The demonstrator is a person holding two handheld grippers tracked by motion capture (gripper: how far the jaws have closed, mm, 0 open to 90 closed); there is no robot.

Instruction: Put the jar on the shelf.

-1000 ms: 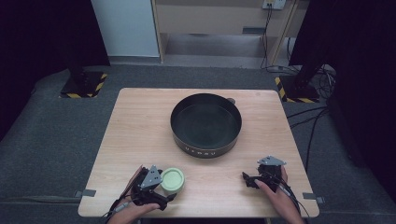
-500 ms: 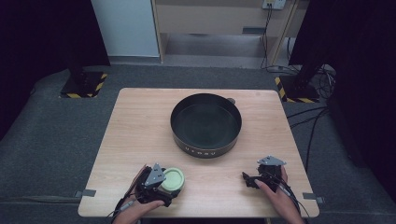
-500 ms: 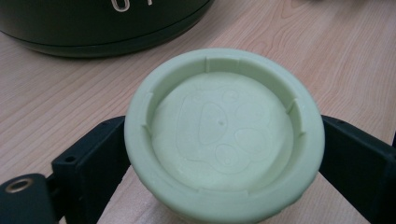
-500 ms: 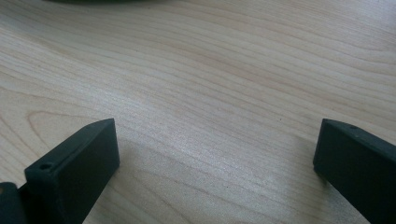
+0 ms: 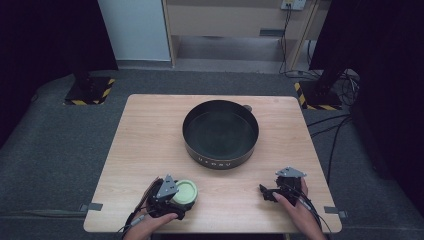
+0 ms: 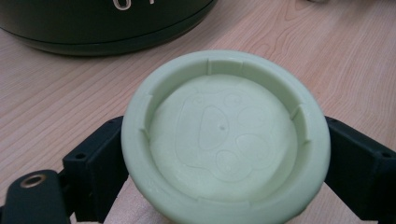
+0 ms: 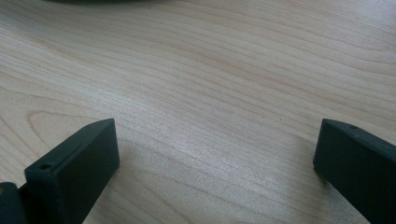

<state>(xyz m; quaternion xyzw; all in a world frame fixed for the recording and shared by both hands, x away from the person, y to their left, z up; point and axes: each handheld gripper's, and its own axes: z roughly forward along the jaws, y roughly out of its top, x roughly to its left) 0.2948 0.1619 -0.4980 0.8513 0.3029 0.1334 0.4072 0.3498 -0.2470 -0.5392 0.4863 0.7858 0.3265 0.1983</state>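
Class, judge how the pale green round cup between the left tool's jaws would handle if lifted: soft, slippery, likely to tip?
The green cup looks matte and rubbery, so it probably grips well and may flex. It is wide and low, so unlikely to tip. The left tool spans its sides.

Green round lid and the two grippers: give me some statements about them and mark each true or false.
1. The left gripper has its jaws on either side of the green round lid. True.
2. The green round lid lies inside the black pan. False: it is on the table, nearer the person than the pan.
3. The right gripper holds a spoon. False: its jaws stand wide apart with only bare wood between them.
4. A paw print is embossed on the lid's face. True.
5. The black pan is full of vegetables. False: nothing shows in it in the high view.
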